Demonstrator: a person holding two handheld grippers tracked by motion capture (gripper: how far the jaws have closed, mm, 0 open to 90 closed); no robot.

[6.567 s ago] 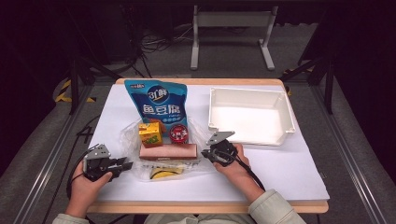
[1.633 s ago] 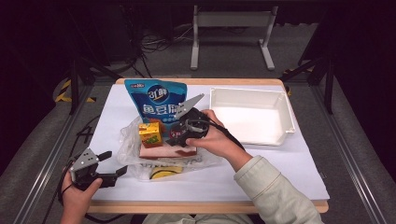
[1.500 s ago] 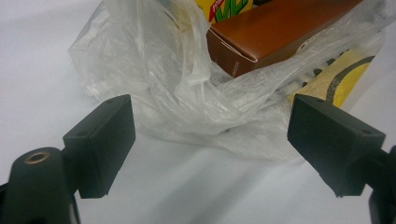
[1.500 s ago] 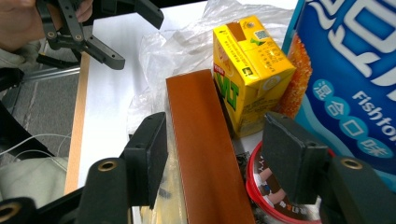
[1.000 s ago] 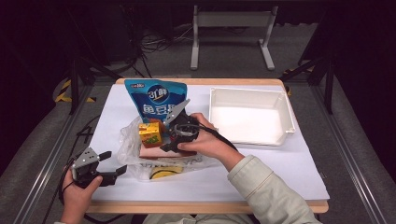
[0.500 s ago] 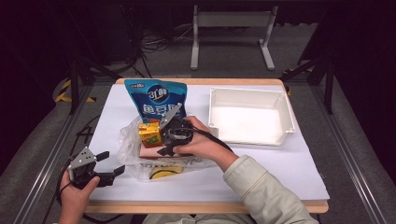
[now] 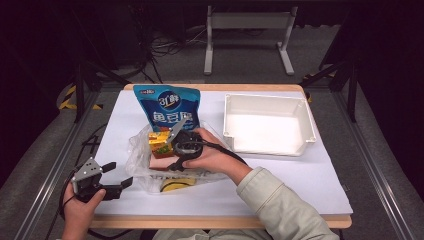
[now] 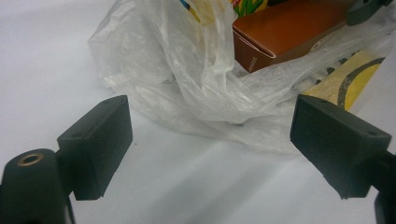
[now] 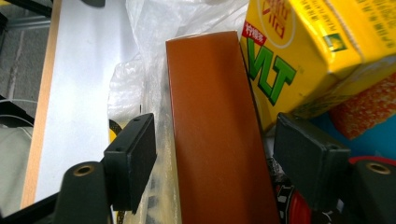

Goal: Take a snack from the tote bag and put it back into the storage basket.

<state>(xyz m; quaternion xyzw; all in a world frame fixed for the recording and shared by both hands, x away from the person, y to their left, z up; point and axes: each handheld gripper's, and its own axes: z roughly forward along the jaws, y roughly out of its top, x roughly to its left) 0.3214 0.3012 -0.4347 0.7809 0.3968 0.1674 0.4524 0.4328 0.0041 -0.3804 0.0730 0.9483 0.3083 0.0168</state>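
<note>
Right gripper (image 9: 212, 154), jaws just widening, straddled the brown box (image 9: 219, 140) unclamped; left gripper (image 8: 210, 140) stood apart before the plastic bag (image 8: 187, 84).

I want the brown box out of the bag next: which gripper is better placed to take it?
Right: the right gripper already has its open jaws either side of the brown box. The left gripper waits beside the bag.

The high view looks forward and down from above the person's side, taking in the whole table (image 7: 300, 185) from some way off. The left gripper view sits low near the table's surface, facing the clear plastic bag (image 8: 196, 84) close up. The right gripper view looks steeply down at very close range onto the brown box (image 9: 215, 130), which all three views share (image 7: 161, 163) (image 8: 289, 32).
</note>
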